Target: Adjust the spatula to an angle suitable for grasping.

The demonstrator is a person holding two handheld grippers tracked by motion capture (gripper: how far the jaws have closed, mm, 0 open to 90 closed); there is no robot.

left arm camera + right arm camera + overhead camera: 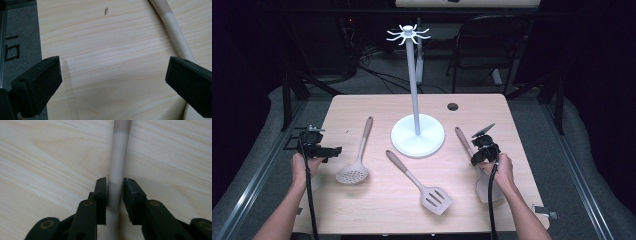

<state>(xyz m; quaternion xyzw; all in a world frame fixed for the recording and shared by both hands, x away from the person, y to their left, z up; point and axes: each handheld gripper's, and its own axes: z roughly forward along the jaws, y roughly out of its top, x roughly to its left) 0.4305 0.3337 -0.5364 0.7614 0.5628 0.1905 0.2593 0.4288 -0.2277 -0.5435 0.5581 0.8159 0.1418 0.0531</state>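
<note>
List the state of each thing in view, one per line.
Left gripper: open, empty, over bare table.
Right gripper: shut on right utensil's handle.
Skimmer: lying flat.
Slotted turner: lying flat.
Hanging stand: upright, hooks empty.

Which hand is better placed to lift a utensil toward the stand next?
Right. The right gripper already has its jaws closed on the handle of the right utensil, which lies on the table. The left gripper is open over bare wood beside the skimmer.
</note>
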